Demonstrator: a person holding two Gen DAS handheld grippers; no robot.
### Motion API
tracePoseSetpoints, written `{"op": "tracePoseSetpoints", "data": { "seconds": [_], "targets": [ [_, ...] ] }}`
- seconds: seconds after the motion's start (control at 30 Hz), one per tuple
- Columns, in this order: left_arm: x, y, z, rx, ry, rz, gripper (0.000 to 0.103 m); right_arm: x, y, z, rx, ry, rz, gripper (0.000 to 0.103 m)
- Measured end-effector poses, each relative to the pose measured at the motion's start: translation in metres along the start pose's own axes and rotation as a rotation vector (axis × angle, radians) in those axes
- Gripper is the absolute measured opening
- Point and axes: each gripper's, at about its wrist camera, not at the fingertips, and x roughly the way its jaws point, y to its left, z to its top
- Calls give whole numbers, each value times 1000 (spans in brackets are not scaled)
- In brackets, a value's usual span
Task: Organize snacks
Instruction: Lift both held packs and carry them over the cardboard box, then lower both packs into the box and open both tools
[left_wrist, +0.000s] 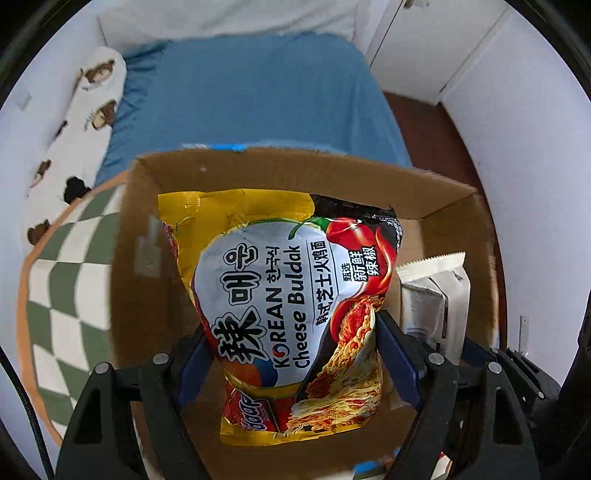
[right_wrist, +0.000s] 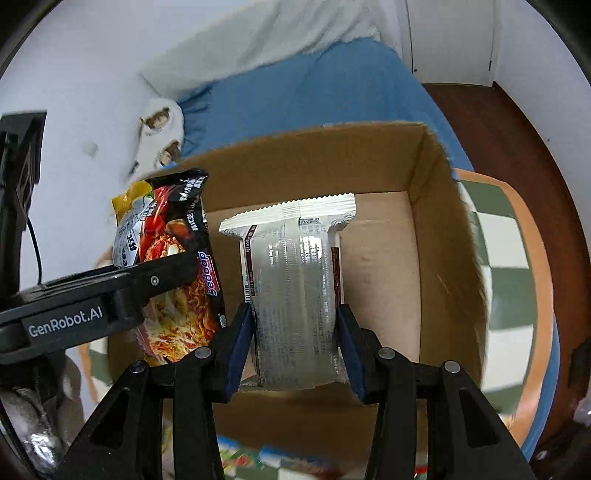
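Blue bed (left_wrist: 258, 96), white walls (left_wrist: 524, 122), brown floor (right_wrist: 517, 122)

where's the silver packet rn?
The silver packet is clamped in the right gripper over the open cardboard box, right of the Korean Cheese Buldak noodle pack held by the left gripper.

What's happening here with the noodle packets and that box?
A person holds a grasping tool in each hand and is sorting snacks into a cardboard box. The left tool grips a yellow Korean Cheese Buldak noodle packet, and the right tool grips a silver packet seen from its back. Both packets hang over the open box, side by side. The box sits on a green-and-white checked mat beside a blue bed.
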Motion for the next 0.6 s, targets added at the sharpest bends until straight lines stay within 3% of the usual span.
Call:
{"op": "tracePoseSetpoints", "data": {
  "seconds": [0.23,0.43,0.47,0.57,0.6],
  "targets": [
    [50,10,24,24,76,43,81,60,-16,34,-4,53,-44,48],
    [57,3,23,18,100,48,81,90,-29,56,13,97,-26,50],
    [55,-2,18,11,105,48,81,92,-30,57,21,107,-22,54],
    [52,0,17,-17,97,19,81,99,-37,60,35,113,-28,84],
    [49,0,16,-18,84,26,81,98,-39,60,39,112,-30,86]
  ]
}}
